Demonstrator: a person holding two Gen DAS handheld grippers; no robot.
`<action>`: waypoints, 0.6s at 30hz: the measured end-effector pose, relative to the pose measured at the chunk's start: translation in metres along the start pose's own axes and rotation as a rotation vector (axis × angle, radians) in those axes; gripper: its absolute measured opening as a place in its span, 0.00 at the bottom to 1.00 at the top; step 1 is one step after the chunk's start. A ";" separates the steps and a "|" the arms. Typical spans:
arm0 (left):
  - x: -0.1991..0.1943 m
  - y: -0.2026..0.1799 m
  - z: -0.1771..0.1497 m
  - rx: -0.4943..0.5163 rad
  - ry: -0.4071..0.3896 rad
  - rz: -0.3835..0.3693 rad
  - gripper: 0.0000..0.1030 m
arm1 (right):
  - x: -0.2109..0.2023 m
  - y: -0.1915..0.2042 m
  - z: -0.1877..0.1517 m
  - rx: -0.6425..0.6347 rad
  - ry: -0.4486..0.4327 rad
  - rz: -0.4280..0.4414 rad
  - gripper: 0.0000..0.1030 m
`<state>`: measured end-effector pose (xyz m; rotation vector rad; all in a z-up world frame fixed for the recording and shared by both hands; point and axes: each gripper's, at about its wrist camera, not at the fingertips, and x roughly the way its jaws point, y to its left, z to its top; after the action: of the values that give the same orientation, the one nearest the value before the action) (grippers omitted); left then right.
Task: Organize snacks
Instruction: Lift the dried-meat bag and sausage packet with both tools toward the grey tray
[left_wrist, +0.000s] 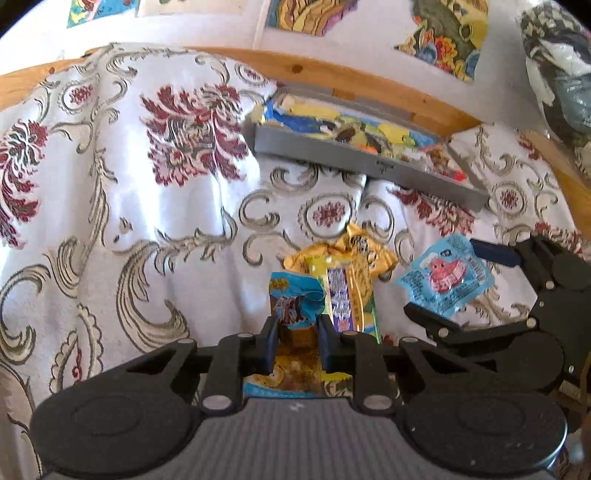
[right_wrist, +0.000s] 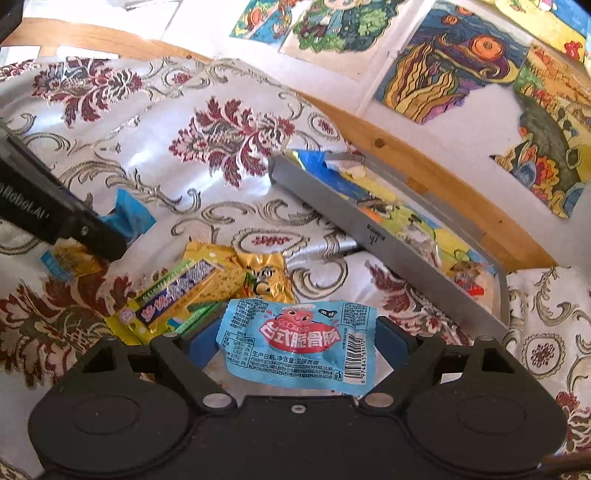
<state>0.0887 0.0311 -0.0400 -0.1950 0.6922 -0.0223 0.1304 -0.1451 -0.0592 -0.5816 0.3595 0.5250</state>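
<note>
Home room: brocade floral tablecloth (left_wrist: 110, 184), children's colourful drawings (right_wrist: 461, 74) taped on white wall, wooden table edge (left_wrist: 351, 79).

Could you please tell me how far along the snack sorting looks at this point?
Partly done: the grey tray already holds several packets. In hand: the left gripper has its jaws closed on a blue and brown packet, and the right gripper holds the light blue packet. Left: the yellow snacks lie on the patterned cloth.
</note>
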 end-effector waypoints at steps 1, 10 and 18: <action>-0.002 0.000 0.002 -0.007 -0.017 -0.003 0.23 | -0.001 0.000 0.001 -0.003 -0.010 -0.003 0.86; -0.009 -0.010 0.038 -0.030 -0.146 -0.032 0.23 | -0.013 0.002 0.009 -0.036 -0.134 -0.042 0.86; 0.008 -0.029 0.085 -0.058 -0.201 -0.073 0.23 | -0.008 -0.020 0.021 -0.017 -0.255 -0.123 0.86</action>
<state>0.1508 0.0163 0.0244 -0.2747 0.4855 -0.0518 0.1391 -0.1498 -0.0311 -0.5416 0.0766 0.4772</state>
